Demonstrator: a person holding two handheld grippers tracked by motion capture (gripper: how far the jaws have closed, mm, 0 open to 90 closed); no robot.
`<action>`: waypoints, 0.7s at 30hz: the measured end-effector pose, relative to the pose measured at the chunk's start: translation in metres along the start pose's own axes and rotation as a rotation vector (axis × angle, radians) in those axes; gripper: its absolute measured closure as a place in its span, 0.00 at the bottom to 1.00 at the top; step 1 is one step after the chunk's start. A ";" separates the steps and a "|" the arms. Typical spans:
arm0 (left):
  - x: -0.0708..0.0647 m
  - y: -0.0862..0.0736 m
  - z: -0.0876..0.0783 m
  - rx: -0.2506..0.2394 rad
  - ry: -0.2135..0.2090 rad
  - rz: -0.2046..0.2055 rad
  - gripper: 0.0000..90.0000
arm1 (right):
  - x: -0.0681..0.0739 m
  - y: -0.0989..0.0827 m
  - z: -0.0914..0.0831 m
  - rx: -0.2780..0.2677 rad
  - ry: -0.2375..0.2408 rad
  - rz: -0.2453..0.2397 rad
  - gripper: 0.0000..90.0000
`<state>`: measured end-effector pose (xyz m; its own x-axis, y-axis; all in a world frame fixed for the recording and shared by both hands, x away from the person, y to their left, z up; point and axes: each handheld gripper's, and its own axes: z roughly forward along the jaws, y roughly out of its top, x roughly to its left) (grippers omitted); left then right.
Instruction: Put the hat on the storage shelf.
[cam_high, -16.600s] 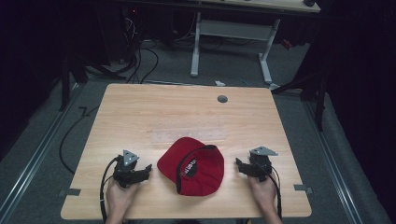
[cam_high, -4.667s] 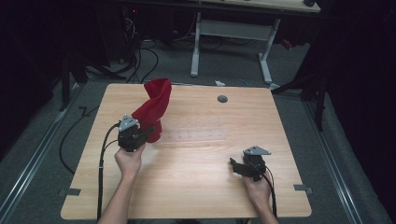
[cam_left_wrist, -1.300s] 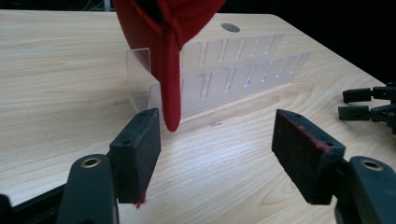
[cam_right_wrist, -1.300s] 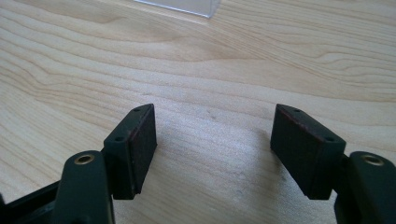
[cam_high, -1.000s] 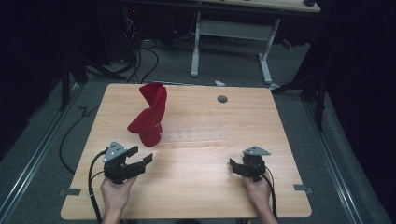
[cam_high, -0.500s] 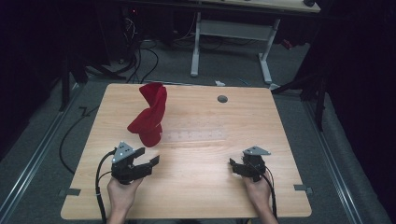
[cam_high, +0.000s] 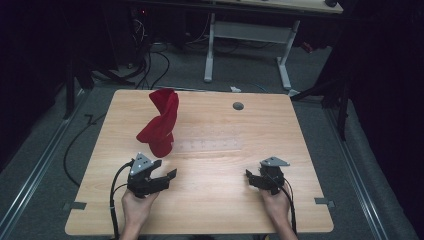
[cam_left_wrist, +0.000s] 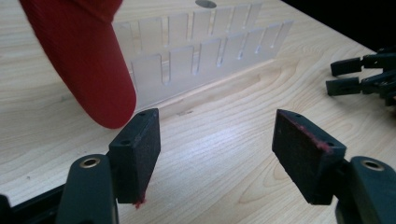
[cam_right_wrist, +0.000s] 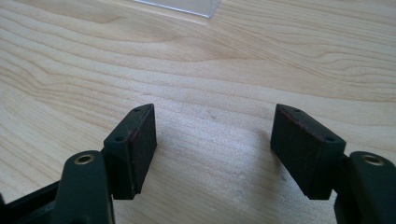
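Standing beyond left hand-held gripper (cam_high: 167, 176): red cap (cam_high: 160, 122).

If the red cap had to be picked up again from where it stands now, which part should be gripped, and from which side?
Probably the red cap is best taken by its lower brim, from the person's side. It stands upright against the clear slotted rack, and that thin rounded edge faces the open left gripper.
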<state>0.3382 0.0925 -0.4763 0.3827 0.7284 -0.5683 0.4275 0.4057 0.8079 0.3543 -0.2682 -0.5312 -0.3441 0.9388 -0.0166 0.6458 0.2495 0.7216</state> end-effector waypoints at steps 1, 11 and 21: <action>0.000 -0.002 0.001 0.003 0.002 0.001 0.37 | 0.000 0.000 0.000 0.000 0.001 -0.001 0.35; -0.001 -0.011 0.010 0.022 0.000 0.018 0.37 | 0.000 0.000 0.000 0.000 0.000 -0.001 0.35; 0.000 -0.018 0.018 0.041 0.005 0.043 0.37 | 0.000 0.000 0.000 0.000 0.001 -0.001 0.35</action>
<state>0.3453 0.0756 -0.4933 0.3974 0.7474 -0.5325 0.4444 0.3510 0.8242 0.3542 -0.2682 -0.5312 -0.3455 0.9383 -0.0172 0.6451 0.2508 0.7218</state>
